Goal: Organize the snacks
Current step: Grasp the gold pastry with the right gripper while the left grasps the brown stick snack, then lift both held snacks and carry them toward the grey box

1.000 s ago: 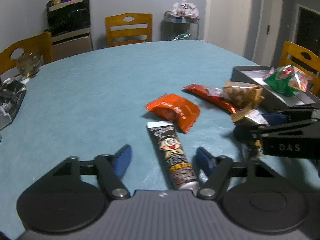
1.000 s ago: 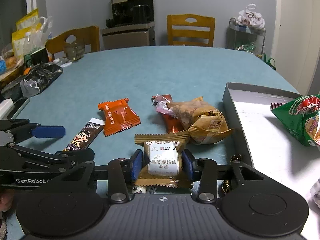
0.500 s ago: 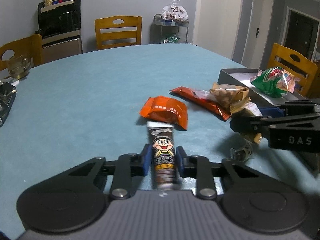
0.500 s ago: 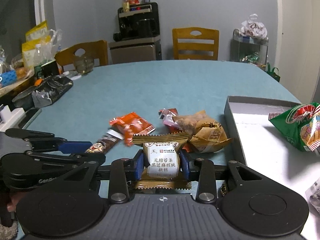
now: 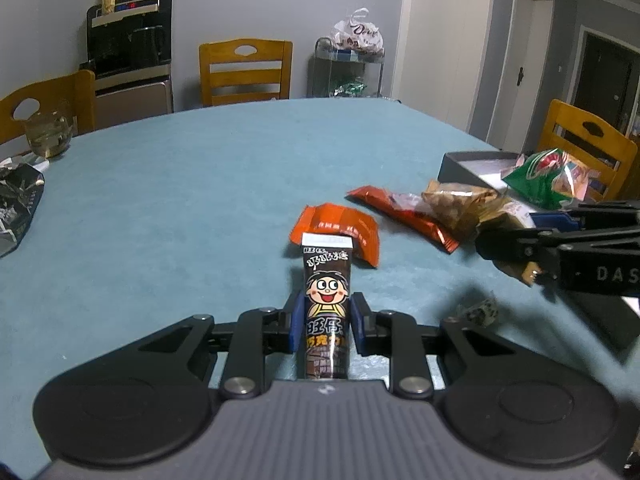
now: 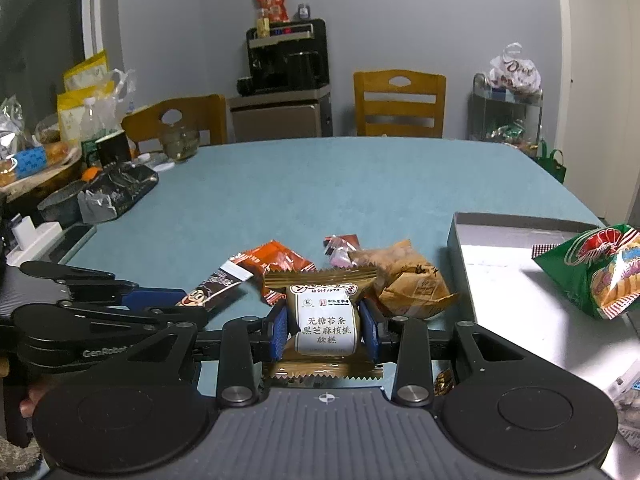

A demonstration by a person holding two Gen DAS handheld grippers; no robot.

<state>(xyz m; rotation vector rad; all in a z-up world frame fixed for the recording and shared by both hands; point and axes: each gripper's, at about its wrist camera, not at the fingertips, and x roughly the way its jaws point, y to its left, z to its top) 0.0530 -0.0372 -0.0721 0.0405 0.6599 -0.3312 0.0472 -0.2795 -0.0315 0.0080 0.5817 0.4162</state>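
**Both grippers loaded, snacks off the cloth**

And there it is: the left gripper (image 5: 327, 326) has just been closing, and its blue pads now pinch the brown cartoon-face candy stick (image 5: 328, 300), dead centre low in the left wrist view, the white end of the stick pointing away from the camera. Just beyond that end lies the orange packet (image 5: 336, 230) on the teal table (image 5: 200, 184).

Over to the right gripper (image 6: 326, 330), which is clamped on the gold-edged cake packet (image 6: 325, 320) at lower centre of its own frame. Behind it sits the crumpled tan bag (image 6: 408, 280), and at the right edge the grey tray (image 6: 496, 256) holds the green snack bag (image 6: 592, 276). A red wrapper (image 5: 400, 214) lies beside the tan bag, right of centre in the left view.
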